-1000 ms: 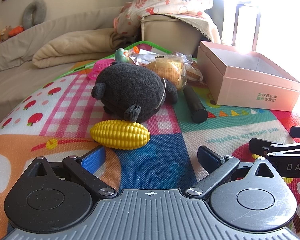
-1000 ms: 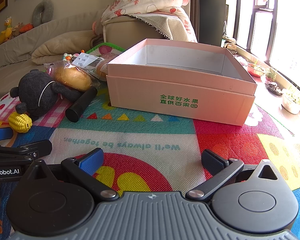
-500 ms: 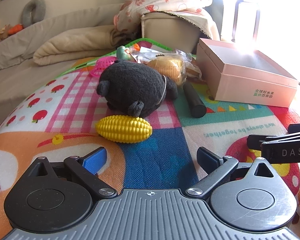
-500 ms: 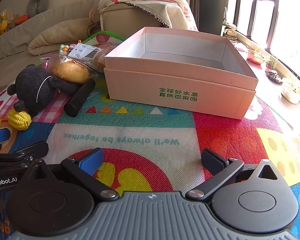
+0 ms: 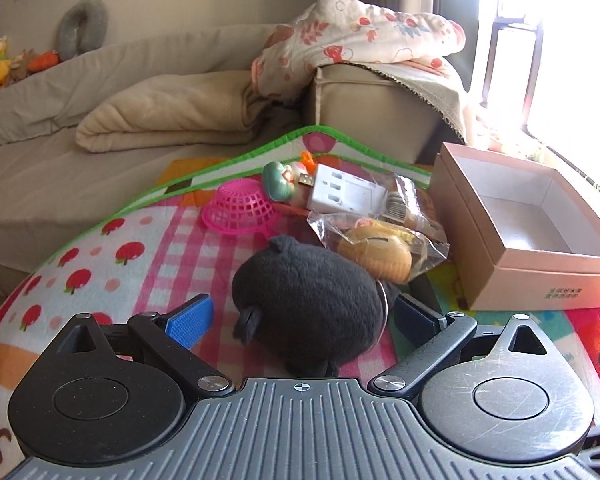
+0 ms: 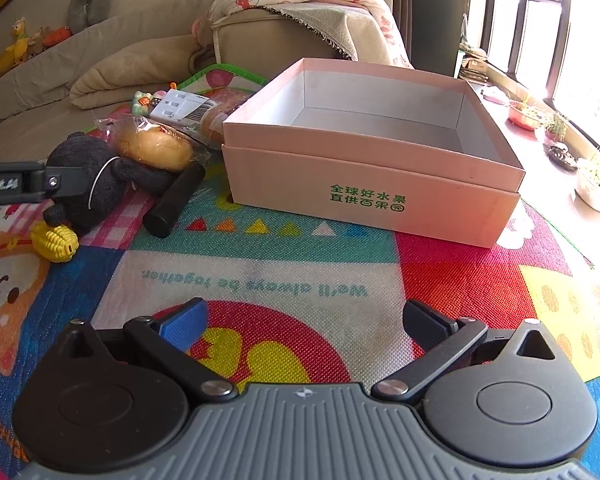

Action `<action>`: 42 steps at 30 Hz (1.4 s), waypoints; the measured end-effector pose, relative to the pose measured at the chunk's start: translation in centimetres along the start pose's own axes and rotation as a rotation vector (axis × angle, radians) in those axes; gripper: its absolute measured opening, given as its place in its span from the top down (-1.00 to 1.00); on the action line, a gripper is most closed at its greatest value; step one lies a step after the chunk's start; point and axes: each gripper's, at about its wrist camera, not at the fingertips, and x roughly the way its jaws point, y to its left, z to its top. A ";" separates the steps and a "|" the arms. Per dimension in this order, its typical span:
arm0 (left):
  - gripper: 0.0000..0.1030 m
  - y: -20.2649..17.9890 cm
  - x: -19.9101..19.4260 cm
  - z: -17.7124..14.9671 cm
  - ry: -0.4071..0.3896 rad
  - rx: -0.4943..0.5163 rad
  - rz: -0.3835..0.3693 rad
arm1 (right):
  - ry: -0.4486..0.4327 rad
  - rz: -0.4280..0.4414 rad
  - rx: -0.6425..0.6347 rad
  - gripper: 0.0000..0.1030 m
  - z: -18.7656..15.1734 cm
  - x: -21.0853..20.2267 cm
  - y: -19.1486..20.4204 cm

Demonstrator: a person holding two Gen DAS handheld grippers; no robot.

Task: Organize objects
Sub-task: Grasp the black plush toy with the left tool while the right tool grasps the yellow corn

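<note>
Since a second ago the left gripper (image 5: pixel 304 314) has advanced from behind the yellow toy corn (image 6: pixel 56 240) to straddle the black plush bear (image 5: pixel 308 304) at lower centre, jaws wide, gripping nothing. The open pink cardboard box (image 6: pixel 364 196) fills the right view's centre, empty. The right gripper (image 6: pixel 302 322) hovers spread and empty. Judged step: grasping the bear; next, closing gently, then lifting toward the box.
</note>
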 end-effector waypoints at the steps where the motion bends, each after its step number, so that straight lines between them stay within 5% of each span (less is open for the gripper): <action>1: -0.95 -0.2 0.6 0.3 0.009 0.011 -0.005 | -0.021 0.004 -0.012 -1.00 0.0 -0.5 0.2; 8: -0.81 1.3 2.3 0.2 -0.002 -0.011 -0.118 | -0.186 -0.067 -0.073 -1.00 -0.2 -2.5 1.8; 12: -0.75 4.9 1.1 -0.5 -0.027 -0.100 -0.206 | -0.081 0.135 -0.163 -1.00 1.1 -1.9 3.9; 22: -0.74 13.1 -4.3 -2.7 -0.050 -0.290 -0.164 | -0.044 0.380 -0.347 -0.99 3.0 2.1 14.7; 28: -0.74 13.5 -5.8 -4.3 -0.054 -0.298 -0.164 | 0.023 0.387 -0.406 -0.33 2.4 3.1 16.7; 32: -0.74 12.4 -6.3 -5.2 -0.046 -0.293 -0.205 | 0.046 0.370 -0.387 0.42 1.7 1.5 14.8; 37: -0.74 9.4 -7.4 -4.7 -0.053 -0.222 -0.275 | 0.025 0.329 -0.325 0.42 1.2 -1.2 10.3; 42: -0.74 4.1 -9.7 -0.6 -0.117 -0.106 -0.443 | -0.056 0.259 -0.244 0.42 1.2 -4.8 4.6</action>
